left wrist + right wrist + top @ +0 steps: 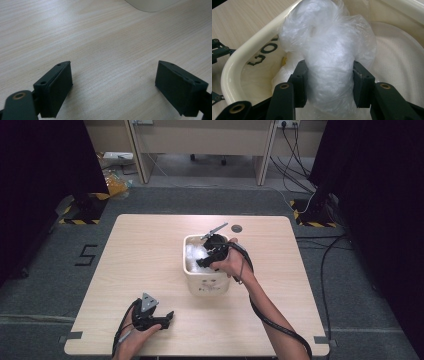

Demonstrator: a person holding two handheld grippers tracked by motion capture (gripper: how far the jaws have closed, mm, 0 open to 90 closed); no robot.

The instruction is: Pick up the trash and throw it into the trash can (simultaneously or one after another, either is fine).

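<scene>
Wooden table, cream bin near its middle. Your right gripper is down inside the bin, jaws pressed on both sides of a bunched clear plastic bag; the bag sits in the bin, bulging above the jaws toward the rim. Looks like you're stuffing or seating the bag: keep the squeeze on the thick middle, not a loose film edge, and stay clear of the bin wall. Your left gripper rests low over bare table near the front edge, jaws wide apart, nothing between them. Use it to steady the bin if the bin slides.
</scene>
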